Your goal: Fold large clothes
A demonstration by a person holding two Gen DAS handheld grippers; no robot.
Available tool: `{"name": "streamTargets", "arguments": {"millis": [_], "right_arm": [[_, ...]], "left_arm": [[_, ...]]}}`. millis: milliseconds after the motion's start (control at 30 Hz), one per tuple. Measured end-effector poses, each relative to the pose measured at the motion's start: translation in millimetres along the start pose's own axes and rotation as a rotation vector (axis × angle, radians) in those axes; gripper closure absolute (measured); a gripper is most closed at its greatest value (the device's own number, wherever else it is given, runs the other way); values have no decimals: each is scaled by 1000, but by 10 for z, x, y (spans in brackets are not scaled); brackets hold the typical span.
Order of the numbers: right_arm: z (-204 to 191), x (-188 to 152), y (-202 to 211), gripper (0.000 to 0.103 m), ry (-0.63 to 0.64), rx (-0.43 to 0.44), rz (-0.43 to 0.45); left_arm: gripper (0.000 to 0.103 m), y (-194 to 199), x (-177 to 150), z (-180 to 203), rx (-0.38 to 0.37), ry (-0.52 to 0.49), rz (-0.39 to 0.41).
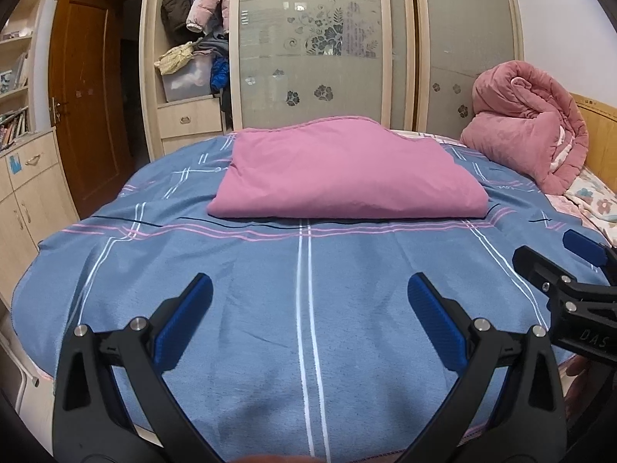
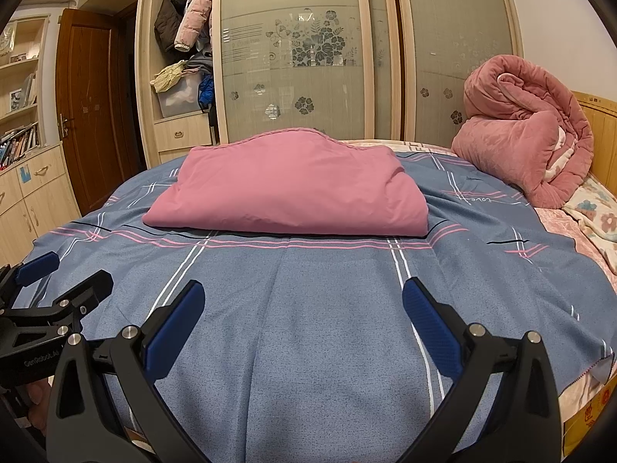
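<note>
- We find the pink cloth point(image 1: 347, 171) lying on the blue plaid sheet point(image 1: 308, 308), toward the far half of the bed, approx. centred, well apart from both tools.
- Cloth is already a compact, thick rectangle w/ several layers stacked; near edge reads as a clean fold line, far edge slightly humped. Garment type: cannot tell.
- Left gripper point(image 1: 308, 308): jaws spread wide, nothing between the blue pads point(image 1: 185, 320); it hovers over bare sheet at the near edge of the bed.
- Right gripper point(image 2: 302, 314): likewise spread wide, empty, over bare sheet on the near side. Each tool shows at the margin of the other's view, so the two sit side by side.
- Progress, our judgement: folding of this item looks done or nearly so. No loose sleeve, hem or corner visible from either view; far side is hidden behind the hump.
- Outstanding, our judgement: possibly one more fold or a tidy-up of the raised far edge; whether other items remain, we cannot tell.
- Pink quilt point(image 2: 524, 131) rolled at the headboard, right side; appears to be bedding, not task item.
- Wardrobe point(image 1: 308, 46) behind the bed, left bay open w/ hanging coats.
</note>
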State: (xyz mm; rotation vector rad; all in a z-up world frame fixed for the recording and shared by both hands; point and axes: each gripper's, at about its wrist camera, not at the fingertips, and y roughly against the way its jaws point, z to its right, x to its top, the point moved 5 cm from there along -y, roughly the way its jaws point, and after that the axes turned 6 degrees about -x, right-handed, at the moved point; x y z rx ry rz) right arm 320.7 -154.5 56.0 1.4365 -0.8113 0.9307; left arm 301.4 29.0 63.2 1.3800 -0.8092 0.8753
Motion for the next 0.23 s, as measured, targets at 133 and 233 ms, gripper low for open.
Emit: {"name": "streamTargets", "arguments": {"millis": [133,233], "right_arm": [[-3,-1,0,1,0,0,0],[0,-1,-1,1,0,0,-1]], "left_arm": [[2,-10,3,-24,2,13,-5],[2,-12,3,-26,2,16,-6]]}}
